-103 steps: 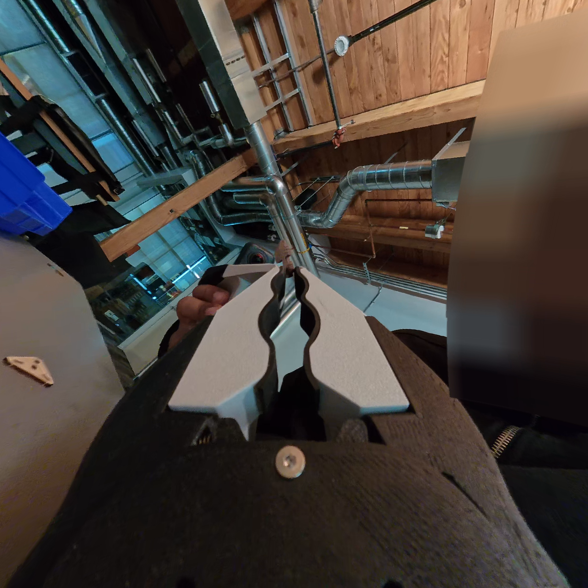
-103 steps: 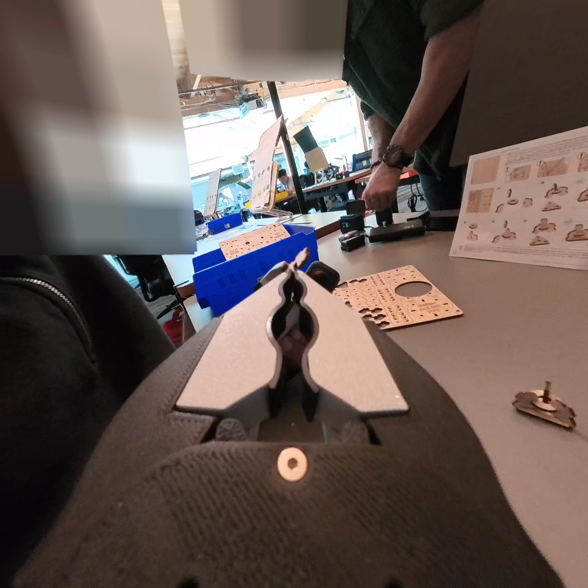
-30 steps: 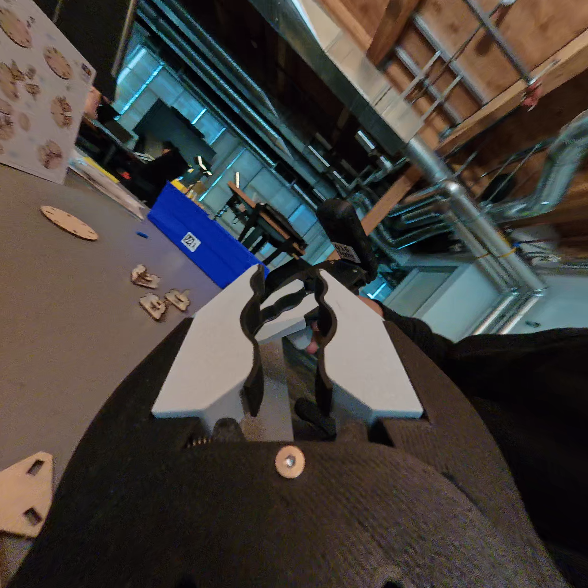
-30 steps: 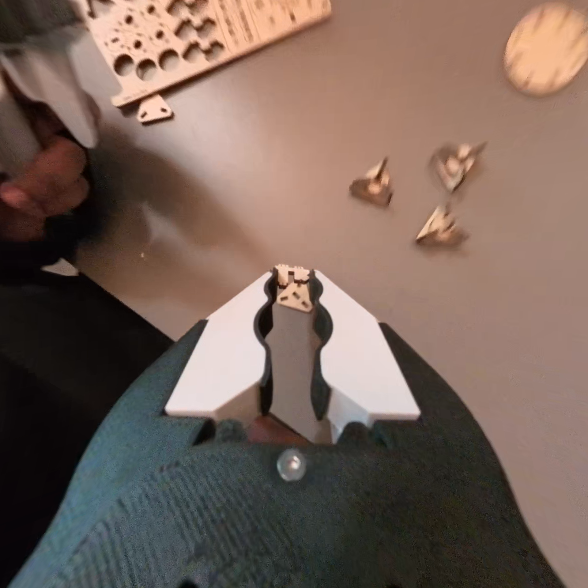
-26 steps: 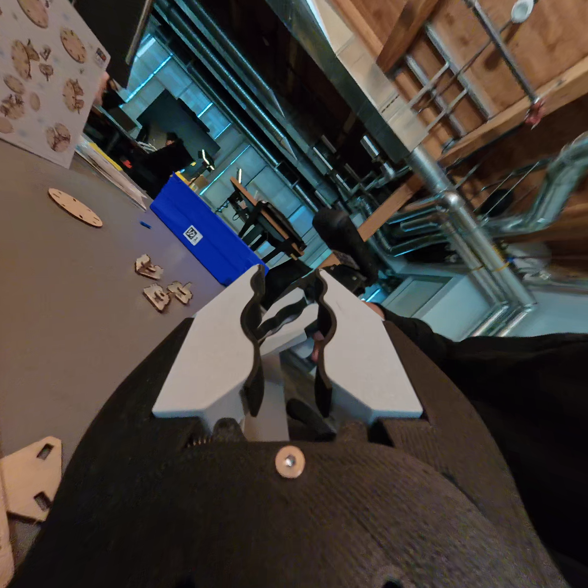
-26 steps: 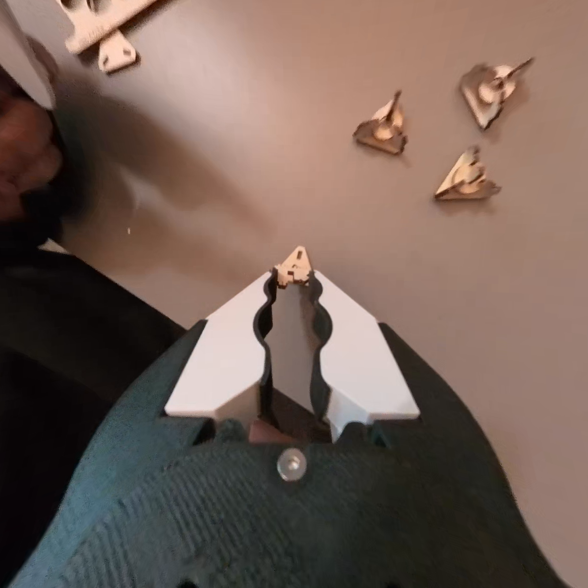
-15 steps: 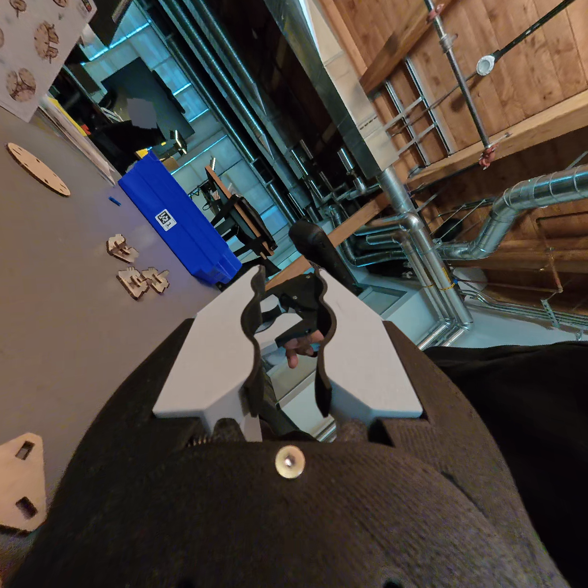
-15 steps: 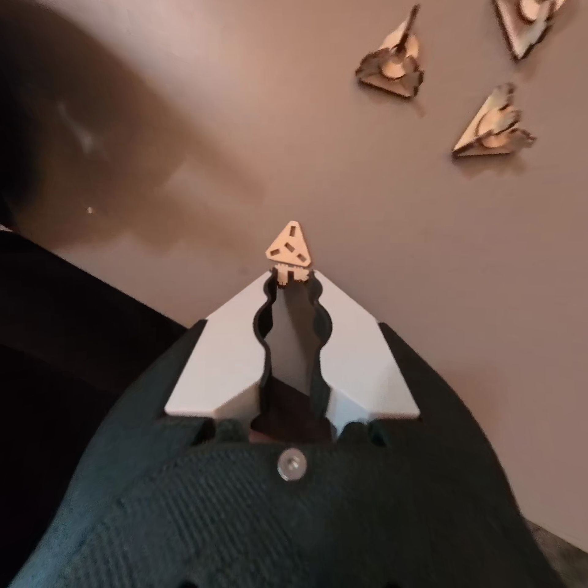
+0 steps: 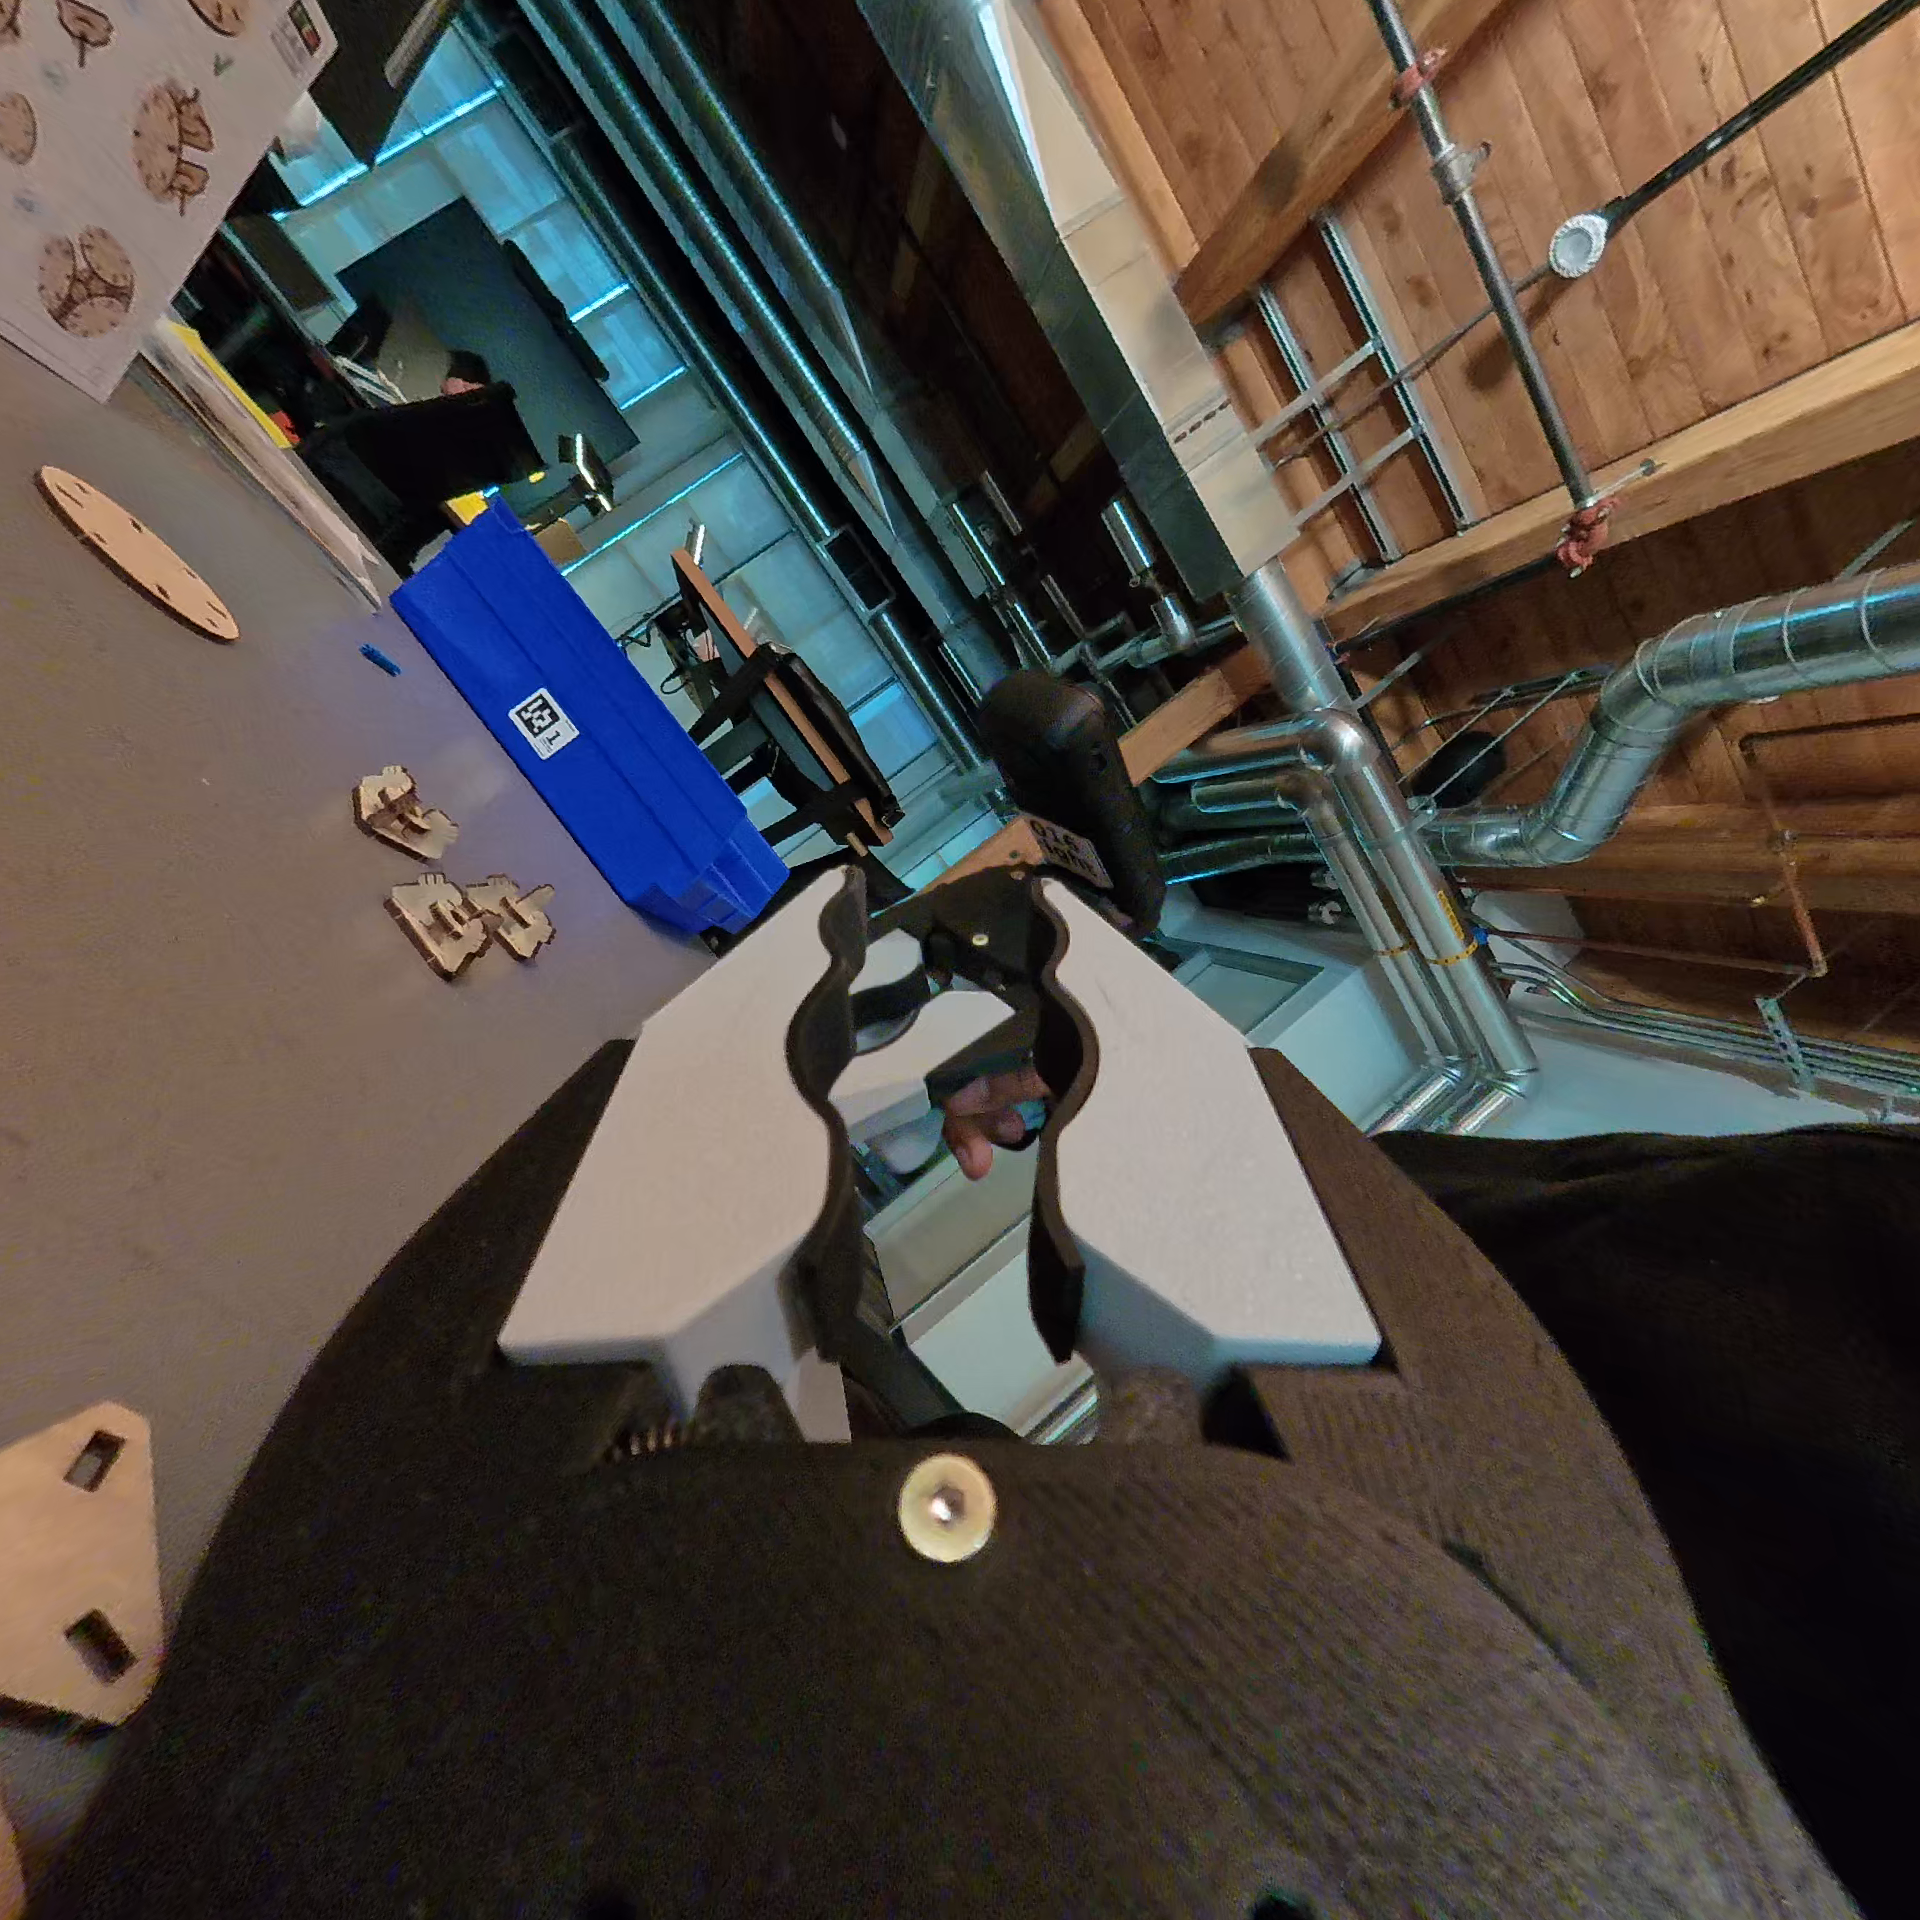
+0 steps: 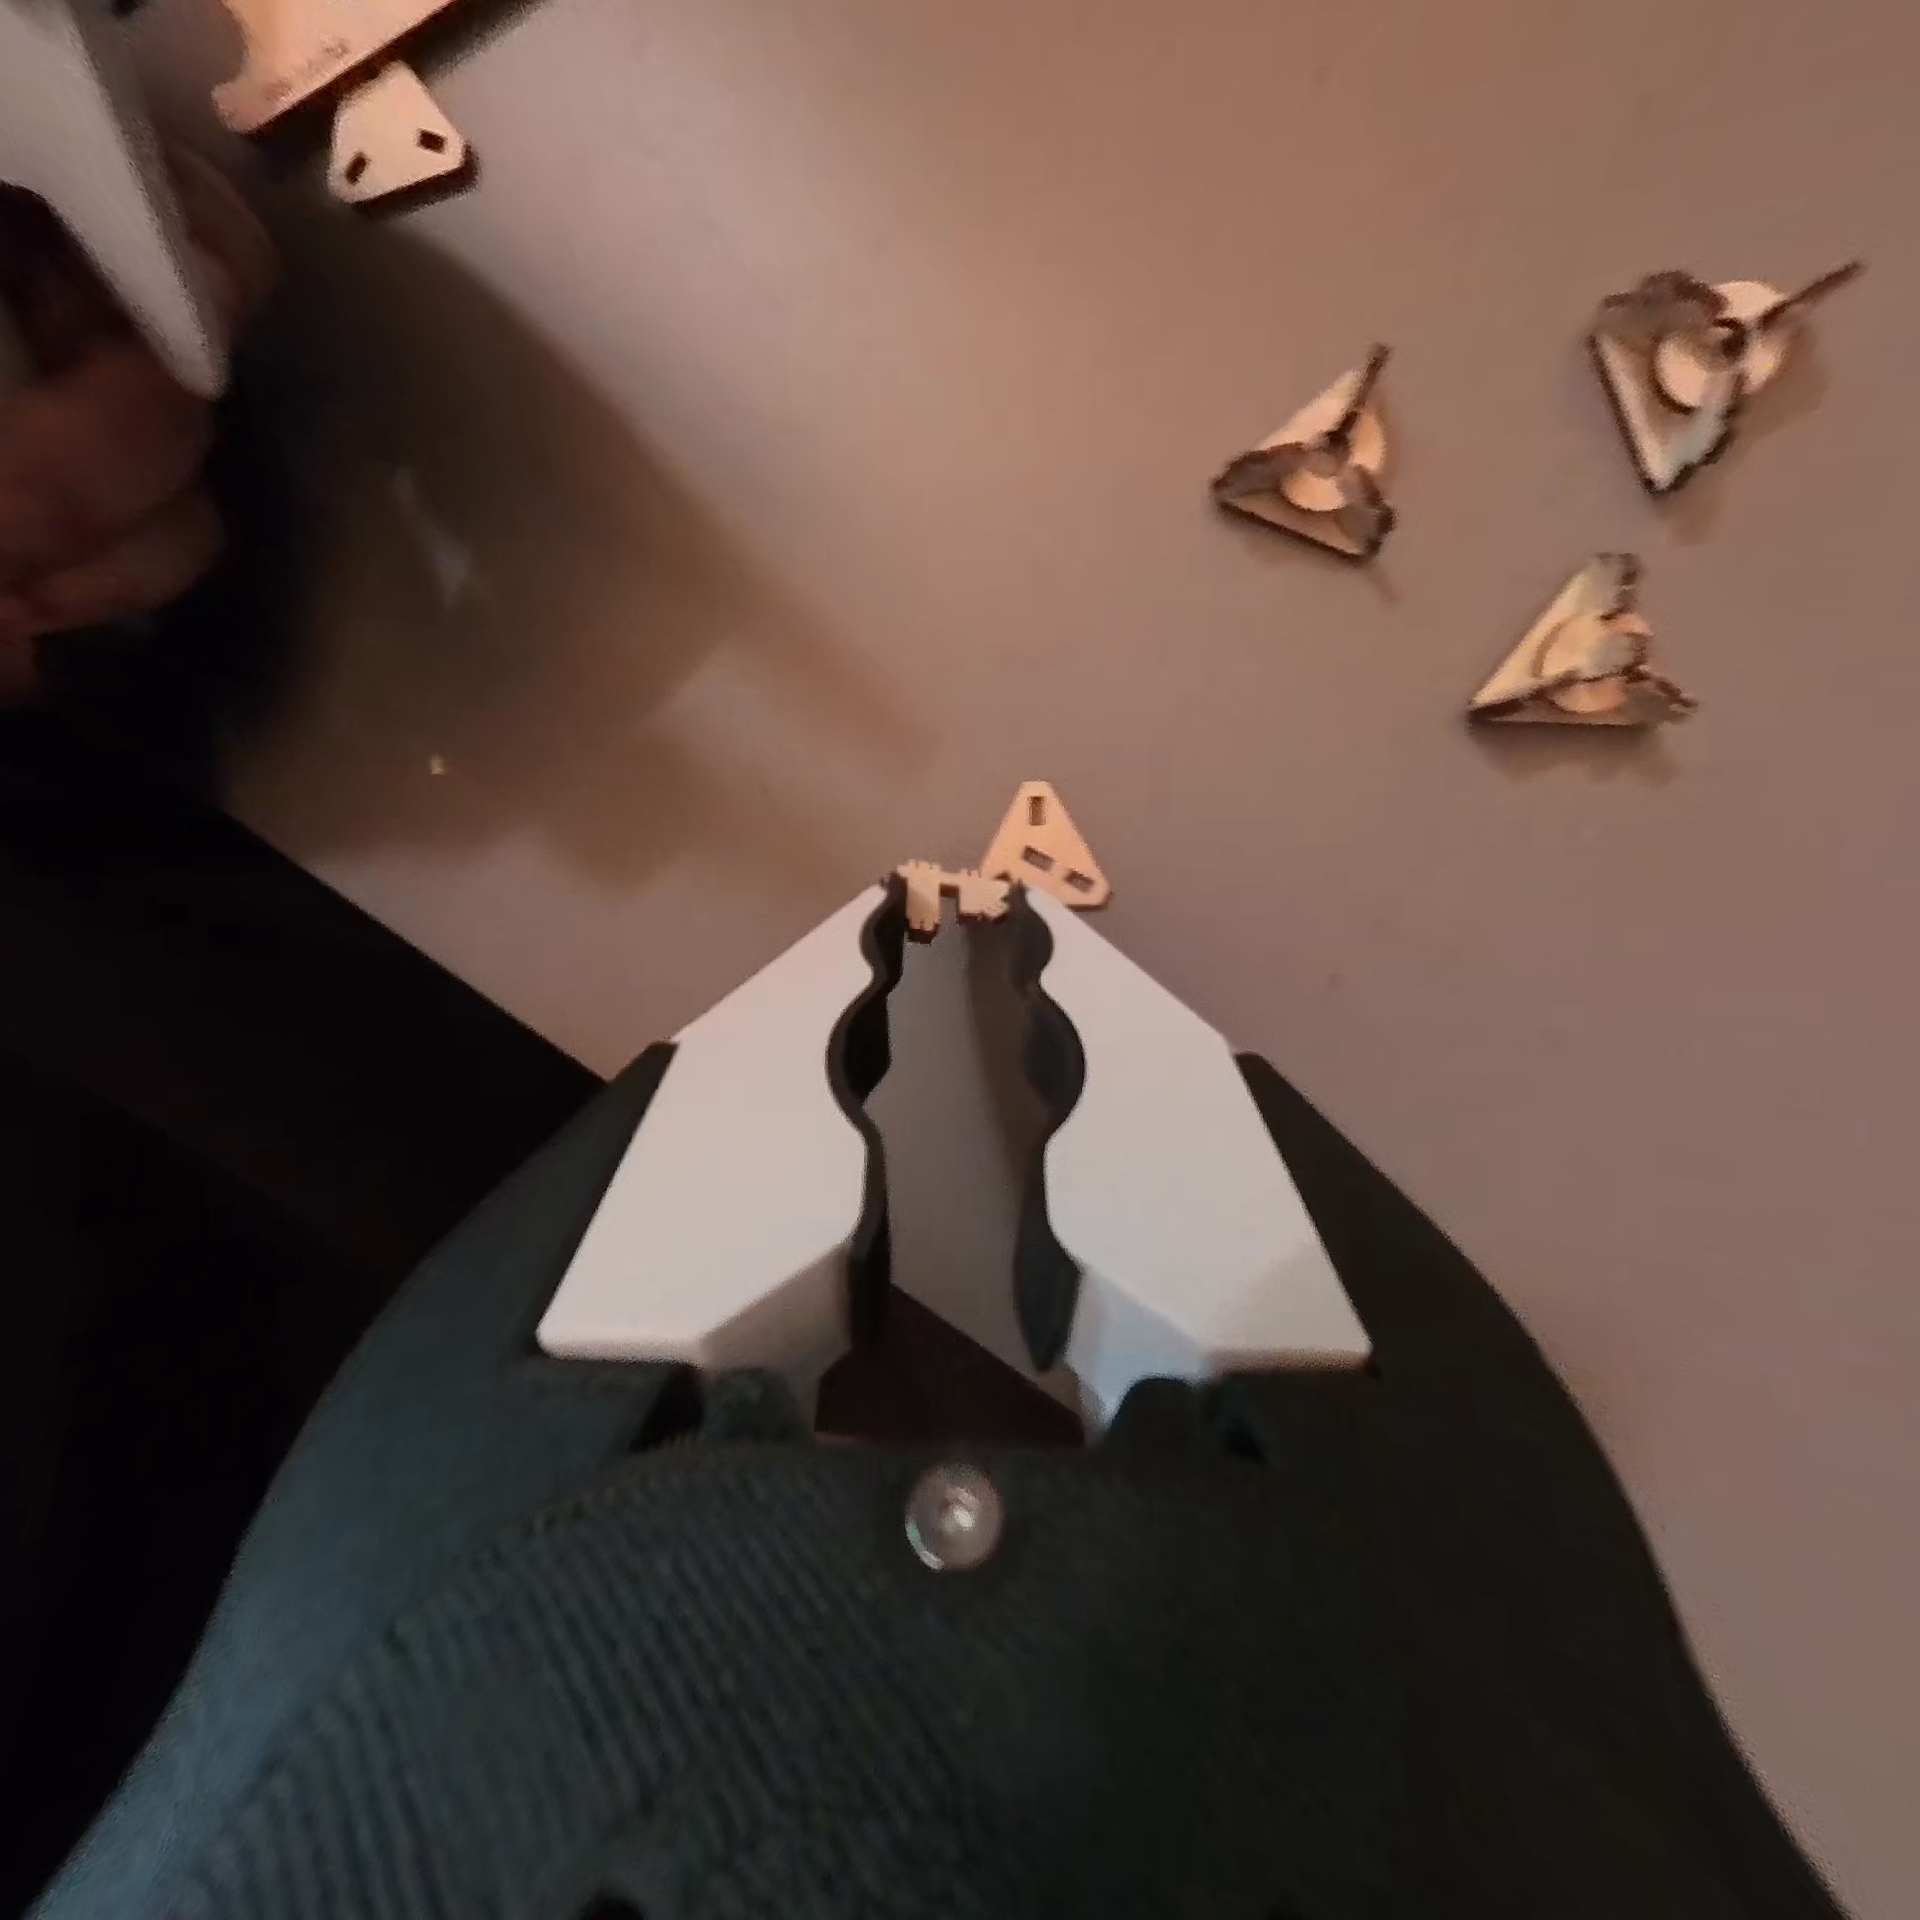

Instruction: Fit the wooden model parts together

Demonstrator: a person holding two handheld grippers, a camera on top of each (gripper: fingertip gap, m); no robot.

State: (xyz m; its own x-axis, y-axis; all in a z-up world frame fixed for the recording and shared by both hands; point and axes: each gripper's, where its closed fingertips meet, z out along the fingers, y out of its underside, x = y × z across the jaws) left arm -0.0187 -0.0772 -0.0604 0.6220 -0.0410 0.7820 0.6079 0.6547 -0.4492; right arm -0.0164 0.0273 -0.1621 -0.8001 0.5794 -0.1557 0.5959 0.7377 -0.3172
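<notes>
At the left of the scene, the left gripper [image 9: 940, 914] is held tilted up and away from the grey table [image 9: 208, 1039], its jaws standing apart with nothing between them; only the other tool's black handle and a hand are seen through the gap, farther off. A flat triangular plywood plate with slots [image 9: 73, 1558] lies on the table just beside this gripper's body, at its lower left. Farther left and ahead, three small assembled wooden pieces [image 9: 457, 894] sit near a blue bin [image 9: 582, 727], with a round wooden disc [image 9: 135, 551] beyond them. To the right, the right gripper [image 10: 951, 899] is pointed down at the table, and its fingertips are closed on a small notched wooden piece [image 10: 951, 902], which is held across the tips with its long axis running from one pad to the other. Just beyond the right fingertip, a small triangular slotted plate [image 10: 1049, 852] lies flat on the table, a little to the right of the held piece and very near it; whether they touch cannot be told. The right gripper is much the nearer of the two to that plate. Well apart, at the upper right, three triangular wooden assemblies [image 10: 1314, 468] rest on the table, each with a disc and an upright tab.
</notes>
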